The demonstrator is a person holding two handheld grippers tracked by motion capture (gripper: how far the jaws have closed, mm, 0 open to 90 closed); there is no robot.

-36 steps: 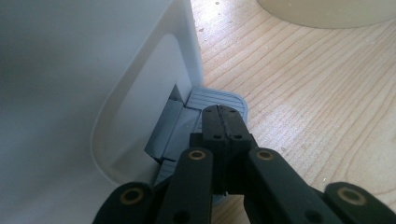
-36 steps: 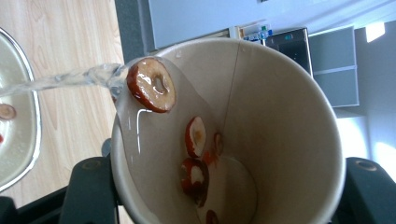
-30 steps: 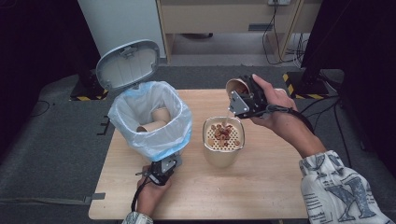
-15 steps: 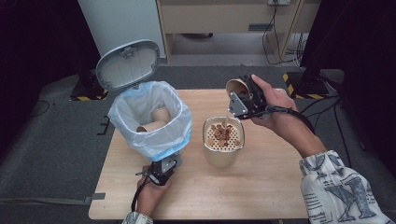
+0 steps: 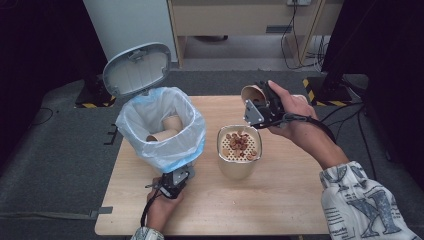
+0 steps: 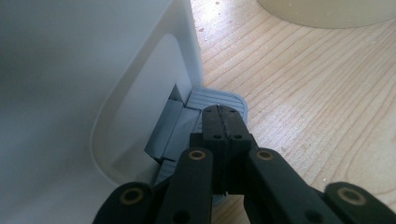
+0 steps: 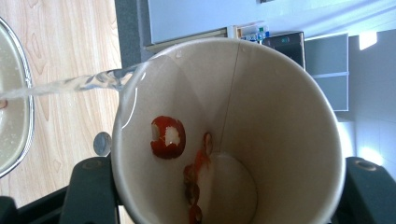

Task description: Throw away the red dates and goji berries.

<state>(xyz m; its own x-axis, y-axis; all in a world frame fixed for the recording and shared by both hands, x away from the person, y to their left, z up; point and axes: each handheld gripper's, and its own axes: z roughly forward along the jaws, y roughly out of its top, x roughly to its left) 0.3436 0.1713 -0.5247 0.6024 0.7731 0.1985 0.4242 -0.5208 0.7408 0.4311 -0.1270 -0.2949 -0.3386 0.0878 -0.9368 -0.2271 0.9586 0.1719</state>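
A wooden table (image 5: 280,200) stands on grey floor (image 5: 60,165). Right gripper (image 5: 260,107) clamps a tilted paper cup (image 7: 233,135) near the far edge; left gripper (image 6: 223,122), jaws closed and empty, presses the bin pedal (image 6: 219,99) near the front-left corner.

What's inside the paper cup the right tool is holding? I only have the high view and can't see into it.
Observer: In the right gripper view, a red scrap clings to the inner wall of the paper cup, with smaller orange bits below it.
Operator: Is anything pouring out?
Observer: Yes, a clear stream of liquid runs off the rim toward the strainer pot.
Operator: And what is the left tool doing by the bin?
Observer: The left tool has its jaws shut, with the tip resting on the grey pedal at the foot of the white bin.
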